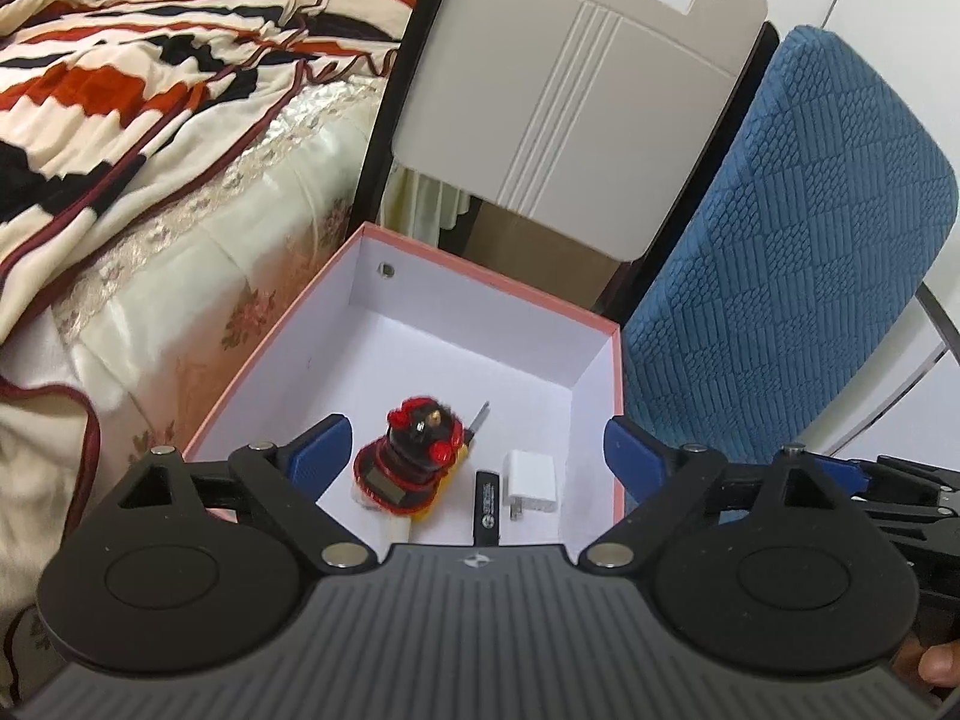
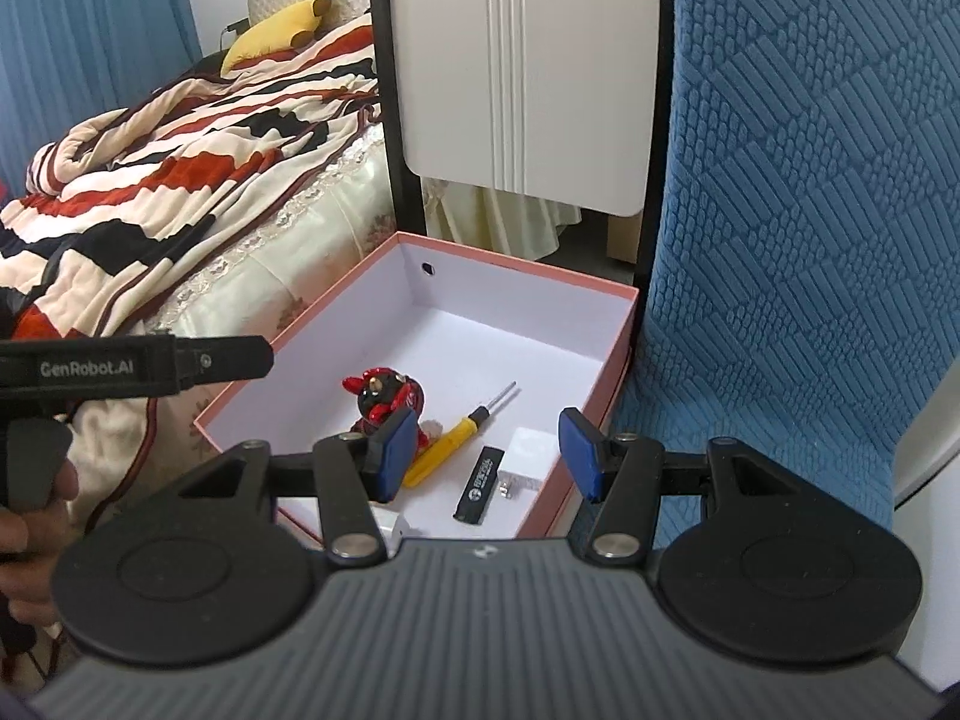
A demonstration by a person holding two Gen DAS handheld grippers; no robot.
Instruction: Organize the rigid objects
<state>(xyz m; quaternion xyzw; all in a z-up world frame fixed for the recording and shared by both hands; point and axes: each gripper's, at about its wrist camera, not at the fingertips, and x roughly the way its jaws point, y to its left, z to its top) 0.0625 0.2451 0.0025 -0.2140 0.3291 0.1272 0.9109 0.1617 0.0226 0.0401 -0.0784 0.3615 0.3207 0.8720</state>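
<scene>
- Hovering above the near end of the pink box [image 1: 504,282], the left tongs [image 1: 480,450] stand released, blue pads spread wide with nothing between them.
- The right tongs [image 2: 486,450] are likewise released and empty, poised over the same box [image 2: 528,276].
- A red and black figurine [image 1: 414,456] stands on the box's white floor, at about 10 o'clock from the midpoint of the left tongs, just inside the left pad; in the right wrist view the figurine [image 2: 384,396] sits at 10 o'clock, partly behind the left pad.
- A yellow-handled screwdriver [image 2: 456,438] lies just beside the figurine, its metal tip pointing toward 1 o'clock.
- A black USB stick [image 1: 487,504] lies at 6 o'clock from the left tongs, with a white charger plug [image 1: 531,483] touching or just beside it at 4 o'clock.
- The box sits between a bed with a striped blanket [image 1: 150,72] at 9 o'clock and a blue chair [image 1: 798,276] at 3 o'clock.
</scene>
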